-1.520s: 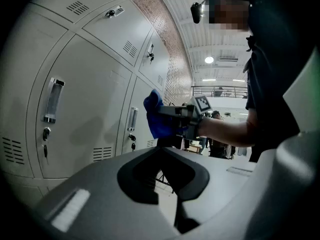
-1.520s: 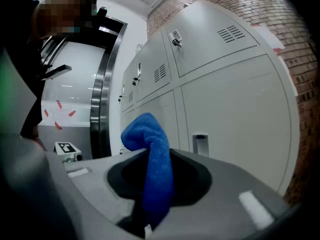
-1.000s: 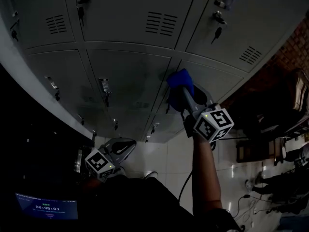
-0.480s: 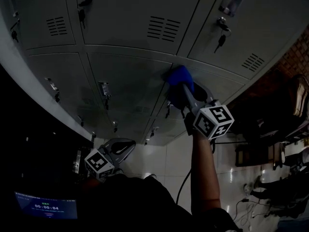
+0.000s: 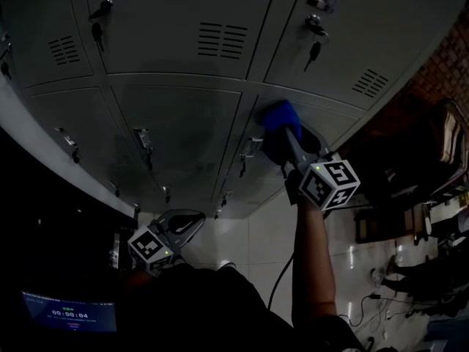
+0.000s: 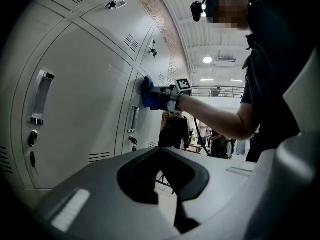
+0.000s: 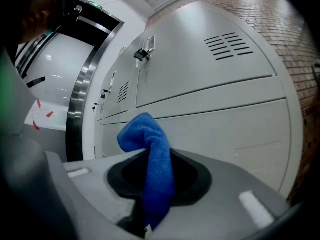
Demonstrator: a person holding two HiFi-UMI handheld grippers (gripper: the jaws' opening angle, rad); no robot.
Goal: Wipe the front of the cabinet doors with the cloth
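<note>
The grey cabinet doors [image 5: 183, 123] fill the upper head view. My right gripper [image 5: 284, 132] is shut on a blue cloth [image 5: 281, 116] and presses it against the upper part of a lower door, just right of that door's handle [image 5: 248, 149]. In the right gripper view the cloth [image 7: 148, 149] stands up between the jaws, with the door front [image 7: 225, 129] close behind it. My left gripper [image 5: 183, 224] hangs low by the person's body, away from the doors, shut and empty. The left gripper view shows the cloth [image 6: 148, 91] on the door at arm's length.
Handles, keys [image 5: 97, 29] and vent slots [image 5: 221, 39] stick out from the doors. A brick wall [image 5: 443, 72] adjoins at the right. Below are a tiled floor [image 5: 256, 233], a cable [image 5: 278, 281], furniture at far right [image 5: 440, 218] and a lit screen [image 5: 69, 312] at lower left.
The right gripper has slid the cloth a little to the right along the door. The left gripper has stayed in place.
</note>
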